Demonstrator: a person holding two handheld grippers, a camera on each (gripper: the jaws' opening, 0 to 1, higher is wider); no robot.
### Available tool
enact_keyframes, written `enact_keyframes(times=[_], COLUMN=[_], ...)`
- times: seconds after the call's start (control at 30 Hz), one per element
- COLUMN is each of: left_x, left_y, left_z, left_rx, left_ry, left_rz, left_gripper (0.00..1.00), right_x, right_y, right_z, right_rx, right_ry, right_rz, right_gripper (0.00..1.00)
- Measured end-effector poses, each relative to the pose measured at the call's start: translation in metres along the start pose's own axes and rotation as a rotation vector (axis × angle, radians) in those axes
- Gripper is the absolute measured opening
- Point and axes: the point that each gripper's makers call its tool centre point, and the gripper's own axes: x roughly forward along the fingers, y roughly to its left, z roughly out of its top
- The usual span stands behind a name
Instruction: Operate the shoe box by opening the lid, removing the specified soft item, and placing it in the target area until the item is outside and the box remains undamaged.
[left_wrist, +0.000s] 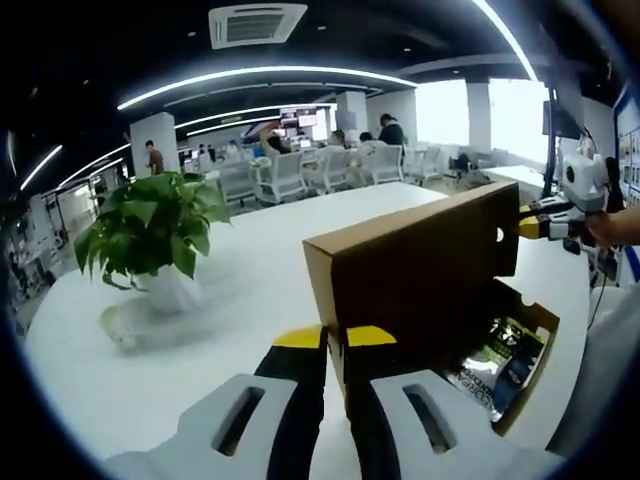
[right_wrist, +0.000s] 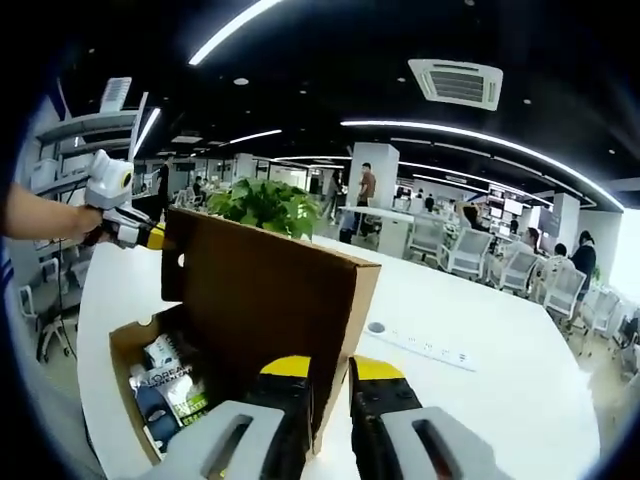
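The brown cardboard shoe box lies on the white table, and its lid stands raised nearly upright. My left gripper is shut on the lid's near edge, yellow tips on either side of the cardboard. At the lid's far end my right gripper pinches it, held by a hand. In the right gripper view, that gripper is shut on the lid, and the left gripper grips the far corner. Printed soft packets lie inside the open box; the same packets show below the lid.
A potted green plant in a white pot stands on the table left of the box, with a small clear object beside it. A white power strip lies on the table. Office chairs and people are far behind.
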Motion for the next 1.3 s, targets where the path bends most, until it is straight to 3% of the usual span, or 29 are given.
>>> enact_keyframes(times=[0.53, 1.3], left_x=[0.005, 0.012], left_y=[0.004, 0.007], left_z=[0.001, 0.002], left_rx=[-0.005, -0.006], left_ry=[0.008, 0.015], left_rz=[-0.005, -0.011], left_gripper=[0.04, 0.04], right_x=[-0.003, 0.001], right_y=[0.0, 0.005], right_z=[-0.026, -0.048], right_rx=[0.046, 0.102], right_ry=[0.054, 0.1], right_rz=[-0.022, -0.023], right_gripper=[0.08, 0.04])
